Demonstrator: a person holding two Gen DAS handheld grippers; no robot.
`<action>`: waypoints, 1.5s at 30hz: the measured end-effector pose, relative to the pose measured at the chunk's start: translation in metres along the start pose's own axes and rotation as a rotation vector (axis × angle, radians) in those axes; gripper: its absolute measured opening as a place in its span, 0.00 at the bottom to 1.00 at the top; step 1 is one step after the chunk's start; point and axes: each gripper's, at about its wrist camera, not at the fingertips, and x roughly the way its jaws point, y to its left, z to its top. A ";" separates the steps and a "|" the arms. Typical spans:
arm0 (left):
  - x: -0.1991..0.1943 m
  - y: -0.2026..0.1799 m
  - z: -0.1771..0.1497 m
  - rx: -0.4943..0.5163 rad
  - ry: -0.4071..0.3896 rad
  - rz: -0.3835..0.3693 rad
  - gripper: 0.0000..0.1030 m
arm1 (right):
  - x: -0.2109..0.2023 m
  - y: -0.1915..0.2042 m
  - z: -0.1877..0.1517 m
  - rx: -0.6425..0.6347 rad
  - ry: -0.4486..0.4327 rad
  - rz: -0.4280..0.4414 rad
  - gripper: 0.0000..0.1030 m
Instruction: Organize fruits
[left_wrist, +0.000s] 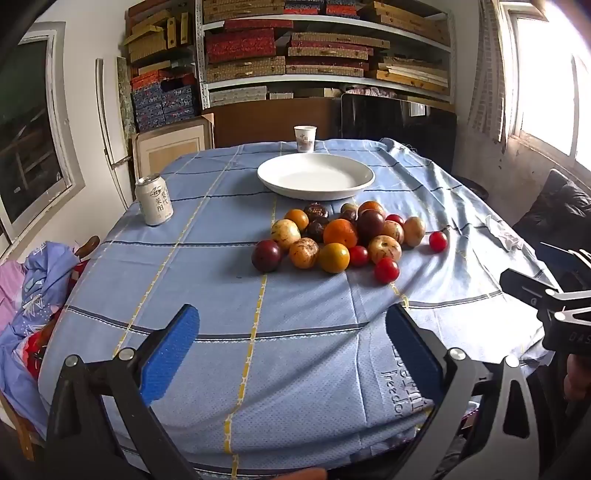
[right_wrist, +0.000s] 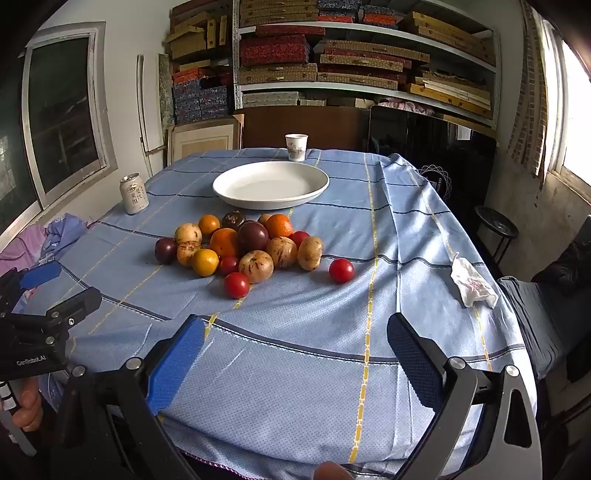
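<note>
- Two grippers, the left gripper (left_wrist: 291, 350) and the right gripper (right_wrist: 295, 354), hang over the near edge of the table, jaws spread wide and holding nothing, both tilted down toward the work.
- A heap of fruits (left_wrist: 340, 236) lies mid-table on the blue tablecloth (left_wrist: 207, 266), with one red fruit (right_wrist: 341, 270) strayed just right of it.
- Just beyond the heap sits the white plate (left_wrist: 316, 177), bare (likely where the fruits belong).
- A can (left_wrist: 154, 199) stands far left, a paper cup (left_wrist: 305, 138) at the far edge, both clear of the reach.
</note>
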 end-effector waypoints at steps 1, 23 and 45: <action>0.000 0.000 0.000 -0.002 -0.004 -0.002 0.96 | 0.000 0.000 0.000 0.000 0.001 0.001 0.97; 0.006 0.002 -0.002 -0.008 0.022 0.000 0.96 | 0.003 0.005 0.000 -0.009 0.013 0.012 0.97; 0.006 0.006 -0.005 -0.012 0.029 0.001 0.96 | 0.003 0.006 -0.001 -0.010 0.016 0.011 0.97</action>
